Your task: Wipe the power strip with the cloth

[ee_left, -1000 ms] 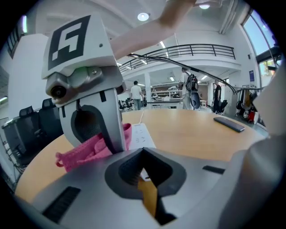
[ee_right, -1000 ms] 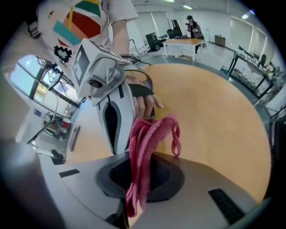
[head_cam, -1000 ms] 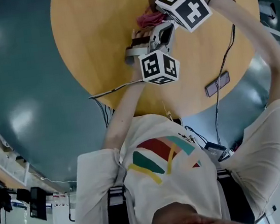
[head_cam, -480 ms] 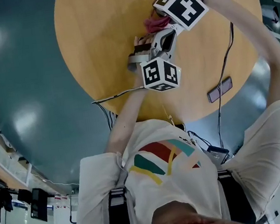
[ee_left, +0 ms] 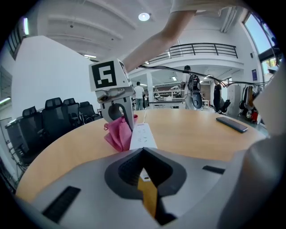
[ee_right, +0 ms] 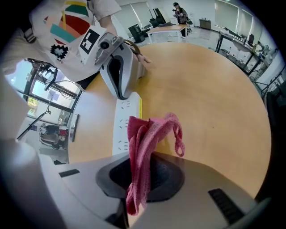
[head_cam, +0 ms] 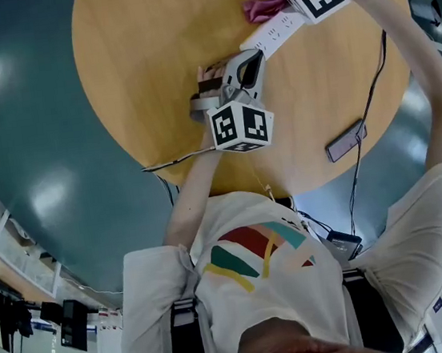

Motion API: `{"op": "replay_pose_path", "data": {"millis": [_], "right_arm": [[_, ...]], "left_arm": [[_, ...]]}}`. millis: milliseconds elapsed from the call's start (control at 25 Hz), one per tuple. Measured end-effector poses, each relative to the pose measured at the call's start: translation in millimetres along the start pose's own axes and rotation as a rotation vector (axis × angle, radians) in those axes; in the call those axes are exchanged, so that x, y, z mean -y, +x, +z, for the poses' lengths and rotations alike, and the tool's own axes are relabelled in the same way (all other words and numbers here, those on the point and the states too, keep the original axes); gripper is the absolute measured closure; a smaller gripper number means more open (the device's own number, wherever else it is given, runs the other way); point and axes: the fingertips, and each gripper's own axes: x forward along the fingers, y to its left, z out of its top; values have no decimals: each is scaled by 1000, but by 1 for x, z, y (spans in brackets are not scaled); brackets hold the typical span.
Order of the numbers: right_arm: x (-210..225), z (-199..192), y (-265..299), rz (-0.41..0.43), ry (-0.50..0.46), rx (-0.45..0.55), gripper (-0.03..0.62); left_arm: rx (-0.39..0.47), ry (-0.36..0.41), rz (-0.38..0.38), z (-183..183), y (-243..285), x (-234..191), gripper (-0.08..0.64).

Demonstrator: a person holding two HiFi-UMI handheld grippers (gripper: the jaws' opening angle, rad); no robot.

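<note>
A white power strip (head_cam: 273,34) with a yellow side lies on the round wooden table (head_cam: 142,69); in the left gripper view the power strip (ee_left: 142,135) runs straight away from me. My left gripper (head_cam: 249,56) is shut, its tip set at the strip's near end, and a thin yellow sliver shows in its notch (ee_left: 145,179). My right gripper (head_cam: 277,4) is shut on a pink cloth (head_cam: 259,7) at the strip's far end. In the right gripper view the cloth (ee_right: 145,143) hangs bunched from the jaws over the strip (ee_right: 123,129), with the left gripper (ee_right: 121,93) beyond.
A dark phone (head_cam: 345,141) lies near the table's right edge, with a black cable (head_cam: 371,87) running past it. A person's hand (head_cam: 206,75) rests on the table by the left gripper. Office chairs (ee_left: 53,114) stand beyond the table.
My right gripper has carried the pink cloth along the strip to its far end, baring the strip's white top. The left gripper has stayed at the near end.
</note>
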Motion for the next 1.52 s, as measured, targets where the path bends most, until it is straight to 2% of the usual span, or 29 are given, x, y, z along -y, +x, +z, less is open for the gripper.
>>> {"op": "replay_pose_path", "data": {"millis": [160, 360, 480, 560, 640, 680, 760, 840, 960, 1120, 1280, 1400, 1520], "right_arm": [[5, -28, -7, -45, 54, -21, 554], [9, -44, -10, -90, 125, 16, 554], [7, -56, -9, -106, 122, -26, 554], [6, -63, -9, -123, 164, -26, 554], [-1, -70, -10, -169, 267, -7, 552], [-5, -75, -11, -223, 334, 16, 552], [-15, -81, -13, -376, 489, 120, 554], [-31, -88, -15, -470, 672, 259, 554], [-38, -86, -18, -452, 896, 424, 554], [-26, -71, -15, -402, 1040, 549, 554], [-28, -80, -4, -365, 1224, 651, 554], [-33, -81, -9, -379, 1299, 705, 552], [-47, -75, -15, -440, 1297, 720, 554]], "left_arm": [[-5, -2, 4, 2, -1, -6, 520], [-7, -4, 5, 3, 0, -6, 518], [-9, -3, 7, 3, 0, -7, 518], [-11, -3, 7, 3, 1, -8, 520], [-14, -1, 3, 1, 1, -4, 518], [-16, 2, 1, 0, 1, 3, 518], [-20, 11, -6, -4, 3, 27, 518], [-23, 24, -16, -6, 7, 45, 518], [-31, 33, -29, -5, 6, 32, 518], [-45, 36, -34, -4, 3, 11, 518], [-56, 48, -36, -1, 1, 8, 518], [-67, 56, -36, 0, 1, 6, 518], [-79, 75, -44, 0, 1, 11, 520]]}}
